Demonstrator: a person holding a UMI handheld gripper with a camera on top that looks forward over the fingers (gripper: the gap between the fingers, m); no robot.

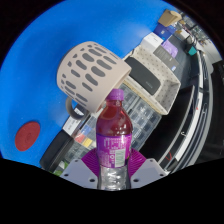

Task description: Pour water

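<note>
My gripper [112, 168] is shut on a clear plastic bottle [113, 135] with a purple label, a pink cap and dark red liquid in its upper part. The bottle stands between my magenta pads [88, 160], which press on its sides. The whole view is tilted. Just beyond the bottle's cap is a beige cup [92, 70] with oval slots in its wall, lying over a blue surface [40, 60]. The inside of the cup is hidden.
A red round spot [28, 134] lies on the blue surface near its edge. Beyond the cup are a beige tray [150, 72], boxes and cluttered items [175, 35], and a dark table edge [185, 120].
</note>
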